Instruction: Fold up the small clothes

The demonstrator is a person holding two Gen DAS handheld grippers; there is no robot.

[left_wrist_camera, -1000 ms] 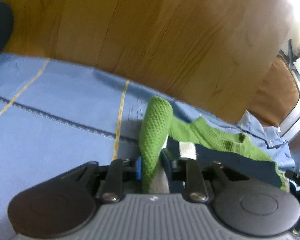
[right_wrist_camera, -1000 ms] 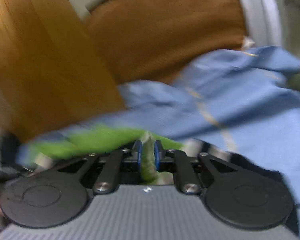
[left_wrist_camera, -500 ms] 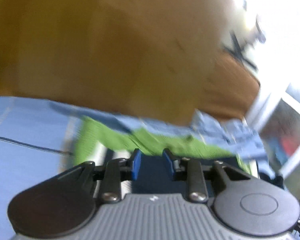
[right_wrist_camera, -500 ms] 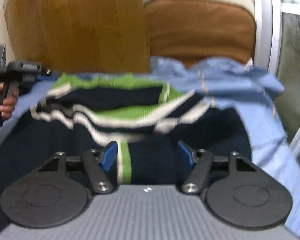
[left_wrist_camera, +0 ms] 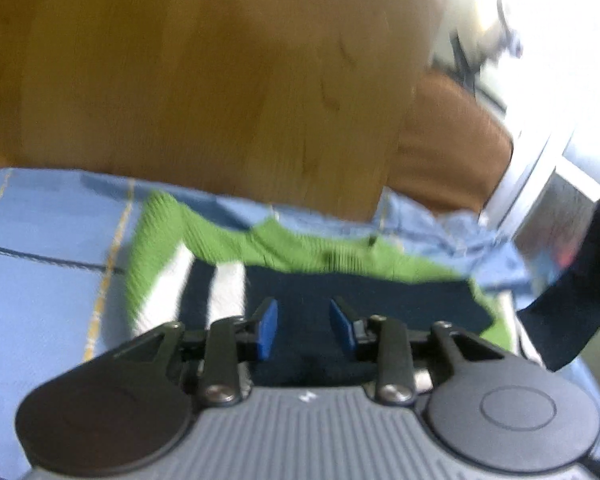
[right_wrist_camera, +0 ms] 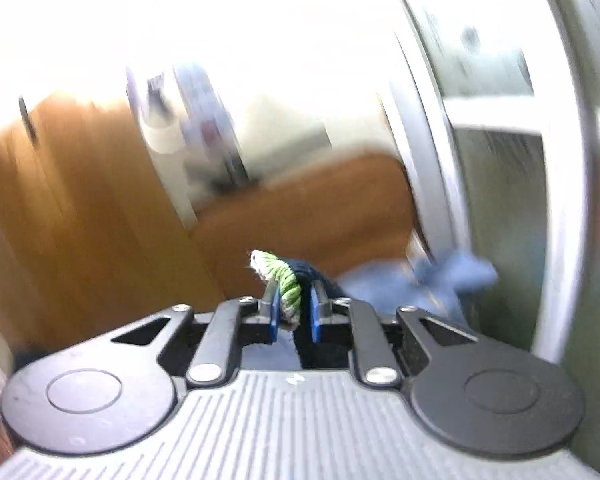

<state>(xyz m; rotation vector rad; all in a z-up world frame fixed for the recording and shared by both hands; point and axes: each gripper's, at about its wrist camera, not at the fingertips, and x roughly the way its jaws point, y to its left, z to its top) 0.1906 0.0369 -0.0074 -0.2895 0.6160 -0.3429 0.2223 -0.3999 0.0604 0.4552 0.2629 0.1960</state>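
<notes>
1. Lying on the blue sheet point(left_wrist_camera: 40, 240), the sweater point(left_wrist_camera: 284, 248) spreads out ahead of the left gripper point(left_wrist_camera: 303, 326), its green knit edge towards the wooden board point(left_wrist_camera: 204, 80) and its navy body nearer the camera.
2. White and navy stripes show on the sweater's left part, beside a green sleeve that runs up towards the board.
3. The left gripper's jaws have just been opening; its blue pads point(left_wrist_camera: 268, 330) stand apart over the navy knit, with a clear gap and nothing pinched between them.
4. Whether those pads touch the cloth beneath cannot be told through the blur.
5. At the right edge of the left view a navy flap point(left_wrist_camera: 580, 300) of cloth hangs lifted off the bed.
6. The right gripper point(right_wrist_camera: 294, 312) has just closed its jaws: the blue pads point(right_wrist_camera: 275, 312) pinch a bunched fold of the sweater point(right_wrist_camera: 288, 280), green and white knit on the left, navy on the right.
7. That fold sticks up a little above the pad tips, raised clear of the bed.
8. Behind the right gripper stand the wooden board point(right_wrist_camera: 80, 208), a brown cushion point(right_wrist_camera: 312, 216) and a grey metal frame point(right_wrist_camera: 432, 128), all smeared by motion.
9. A crumpled corner of the blue sheet point(right_wrist_camera: 440, 280) shows just right of the held fold.
10. The brown cushion point(left_wrist_camera: 452, 152) also appears in the left view, beyond the sweater's far right end.
</notes>
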